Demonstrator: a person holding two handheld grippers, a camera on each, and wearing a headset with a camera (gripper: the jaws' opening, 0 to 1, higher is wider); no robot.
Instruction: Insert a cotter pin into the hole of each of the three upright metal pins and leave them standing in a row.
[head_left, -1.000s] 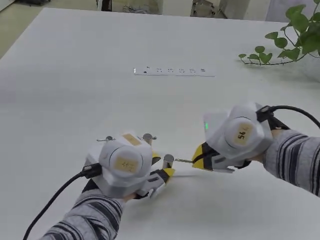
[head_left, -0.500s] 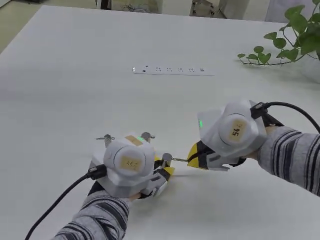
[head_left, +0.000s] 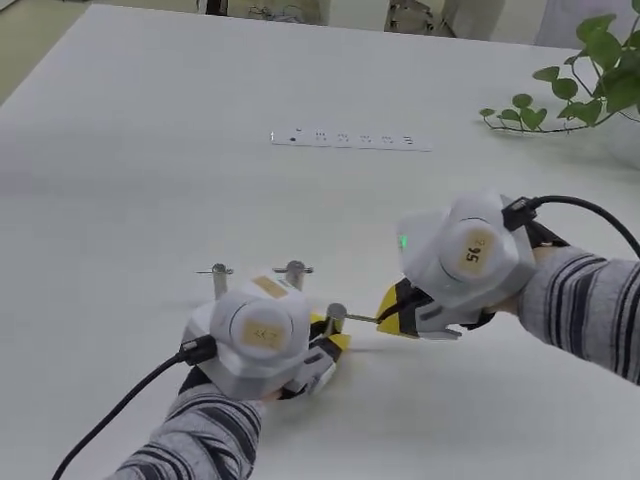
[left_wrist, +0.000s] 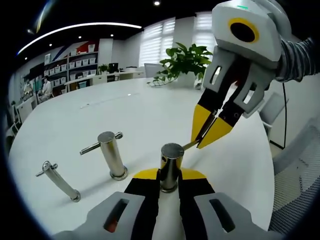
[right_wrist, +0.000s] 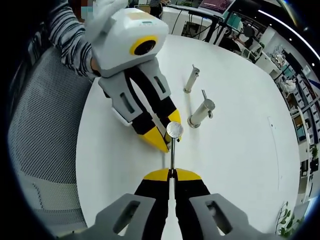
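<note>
My left gripper (left_wrist: 170, 176) is shut on the lower part of an upright metal pin (left_wrist: 171, 161), which stands on the white table (head_left: 150, 180). My right gripper (right_wrist: 171, 173) is shut on a thin cotter pin (right_wrist: 172, 150) held level, its tip at the top of that metal pin (right_wrist: 174, 129). In the head view the cotter pin (head_left: 361, 320) bridges the right gripper (head_left: 392, 318) and the metal pin (head_left: 335, 318). Two other metal pins (head_left: 219, 276) (head_left: 294, 271) stand behind the left gripper (head_left: 327, 346), each with a cotter pin through its head.
A white power strip (head_left: 350, 140) lies further back on the table. A leafy plant (head_left: 590, 70) reaches in at the far right. Cables trail from both grippers toward the person. A mesh chair (right_wrist: 45, 145) stands past the table edge.
The camera has shifted slightly. My right gripper has edged a little left with the cotter pin toward the held metal pin. The left gripper stays on its pin.
</note>
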